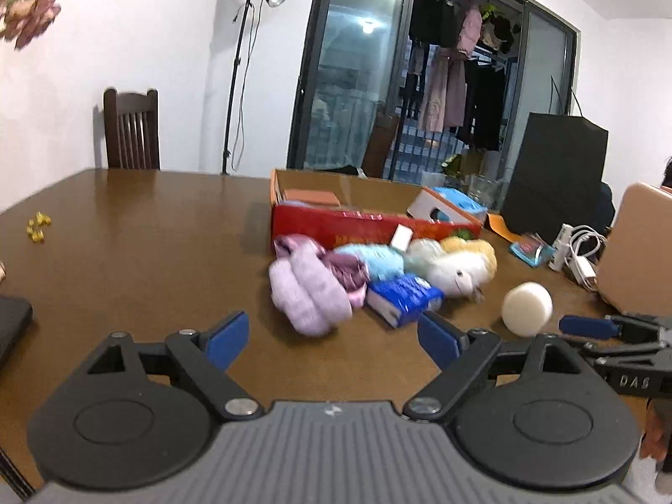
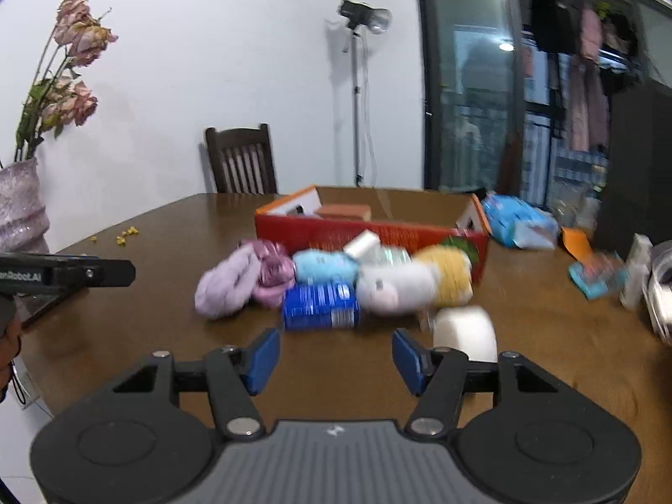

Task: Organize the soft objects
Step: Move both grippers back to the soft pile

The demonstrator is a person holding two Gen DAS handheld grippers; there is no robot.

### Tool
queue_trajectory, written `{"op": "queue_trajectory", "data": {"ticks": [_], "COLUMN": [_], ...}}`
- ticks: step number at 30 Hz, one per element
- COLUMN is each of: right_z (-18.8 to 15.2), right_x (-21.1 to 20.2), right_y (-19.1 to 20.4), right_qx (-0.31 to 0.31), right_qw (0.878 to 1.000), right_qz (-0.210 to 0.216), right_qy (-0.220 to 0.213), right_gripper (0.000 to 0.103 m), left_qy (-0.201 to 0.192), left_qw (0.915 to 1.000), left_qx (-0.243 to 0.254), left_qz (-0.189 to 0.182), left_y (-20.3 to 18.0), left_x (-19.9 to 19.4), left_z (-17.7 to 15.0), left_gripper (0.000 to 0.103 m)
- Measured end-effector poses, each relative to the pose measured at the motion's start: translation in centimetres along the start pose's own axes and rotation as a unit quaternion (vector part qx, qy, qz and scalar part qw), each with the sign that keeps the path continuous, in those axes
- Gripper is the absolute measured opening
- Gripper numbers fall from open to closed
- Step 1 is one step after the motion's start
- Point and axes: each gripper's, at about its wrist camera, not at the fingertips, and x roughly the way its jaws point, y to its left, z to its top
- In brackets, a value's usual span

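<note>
A pile of soft things lies on the brown table in front of a red cardboard box. It holds a lilac fluffy bundle, pink satin cloth, a light blue plush, a white plush toy, yellow yarn and a blue packet. My left gripper is open and empty, just short of the lilac bundle and the packet. My right gripper is open and empty, short of the blue packet. A white roll stands just past its right finger.
A vase of dried flowers stands at the table's left. A blue tissue pack, a black bag, white cables and a pink case crowd the right. A chair stands behind the table, and small yellow bits lie far left.
</note>
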Motion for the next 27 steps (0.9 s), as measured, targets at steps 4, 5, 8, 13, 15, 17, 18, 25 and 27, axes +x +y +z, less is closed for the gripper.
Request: {"op": "queue_trajectory", "data": {"ticks": [4,5,8,13,15,17,18,25,27], "right_z": [-1.6,-1.7,-1.5,-0.8,-0.2,0.7,1.2,5.5,6.6], "right_x": [-0.4,-0.5,-0.5,1.2,2.4,3.7,4.6,11.8,14.1], "right_y": [0.5,0.6,0.6,0.8,0.9,1.0,1.2,2.4,3.1], "right_qx": [0.004,0.002,0.007,0.005,0.009,0.005,0.002,-0.007,-0.012], "right_qw": [1.0,1.0,1.0,1.0,1.0,1.0,1.0,0.999,0.999], "right_qz": [-0.005,-0.008,-0.004,0.007,0.015,0.021,0.023,0.045,0.049], "right_qy": [0.012,0.011,0.007,0.01,0.012,0.014,0.015,0.015,0.019], "right_gripper": [0.059,0.058,0.058,0.058,0.058,0.057,0.054,0.044,0.042], "left_qy": [0.009,0.01,0.011,0.023,0.025,0.027,0.029,0.064,0.061], "left_qw": [0.9999,0.9999,0.9998,0.9994,0.9992,0.999,0.999,0.9973,0.9965], "left_qx": [-0.005,-0.007,-0.014,-0.025,-0.03,-0.034,-0.034,-0.034,-0.055], "left_qz": [0.003,0.002,0.002,0.011,0.01,0.002,0.001,0.011,0.017], "left_y": [0.3,0.4,0.8,1.6,1.8,1.8,1.8,3.3,5.2], "left_x": [0.1,0.2,0.5,2.5,3.7,5.5,6.4,12.5,12.8], "left_z": [-1.1,-1.2,-1.2,-0.8,-0.2,0.6,0.9,2.6,2.9], "left_gripper": [0.089,0.089,0.089,0.089,0.089,0.089,0.089,0.06,0.062]}}
